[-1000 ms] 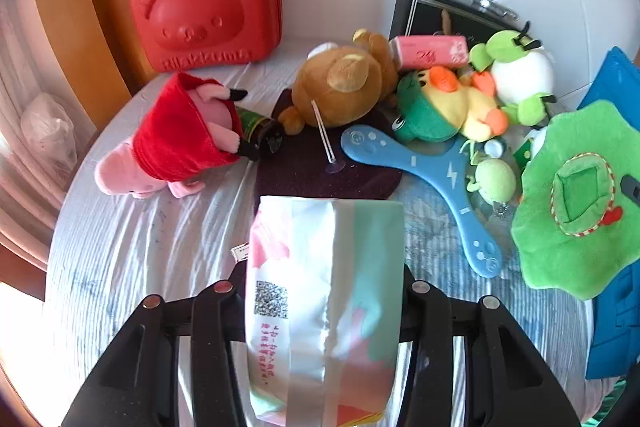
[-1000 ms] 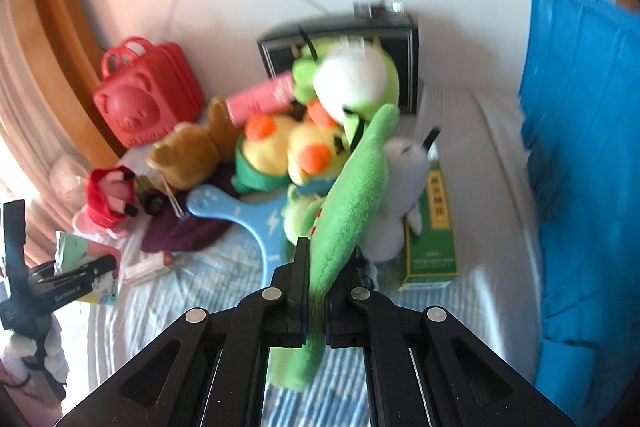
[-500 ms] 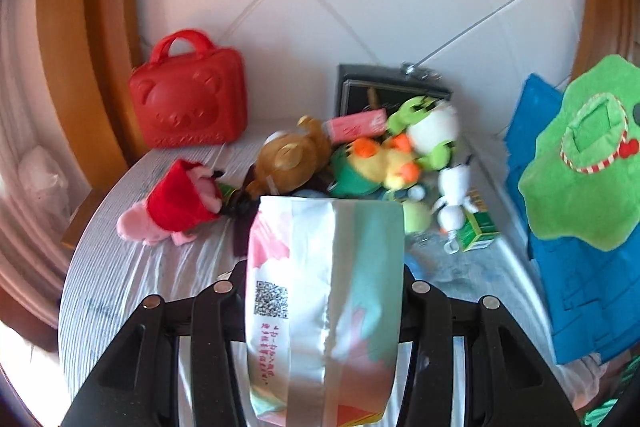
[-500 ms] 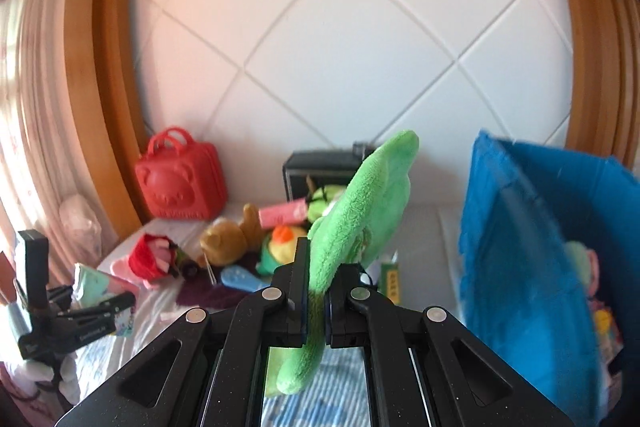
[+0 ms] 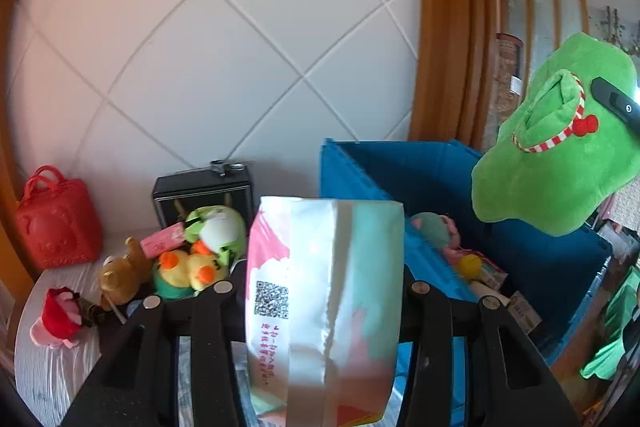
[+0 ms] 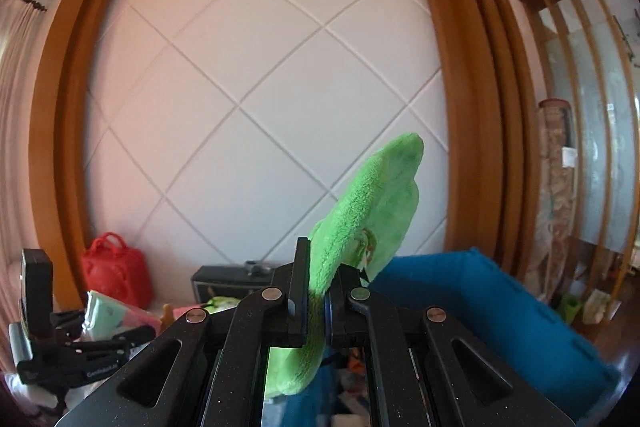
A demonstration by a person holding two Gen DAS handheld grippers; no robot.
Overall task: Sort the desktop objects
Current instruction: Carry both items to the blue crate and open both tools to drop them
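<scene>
Left tongs [image 5: 320, 291] clamp a pastel foil pouch [image 5: 324, 307], right tongs [image 6: 318, 301] pinch a green plush pad [image 6: 360, 211]; both should clear the blue plastic bin's [image 5: 400, 163] rim before release.

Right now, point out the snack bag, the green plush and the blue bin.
snack bag [image 5: 324, 307], left wrist view, front panel.
green plush [image 5: 556, 163], left wrist view, its body.
blue bin [image 5: 400, 167], left wrist view, inner wall.

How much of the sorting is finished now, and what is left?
Partly done: the blue bin already holds some toys. In hand: the left gripper holds a snack bag, the right gripper a green plush. Left on the table: red case, duck plush, brown bear, others.
</scene>
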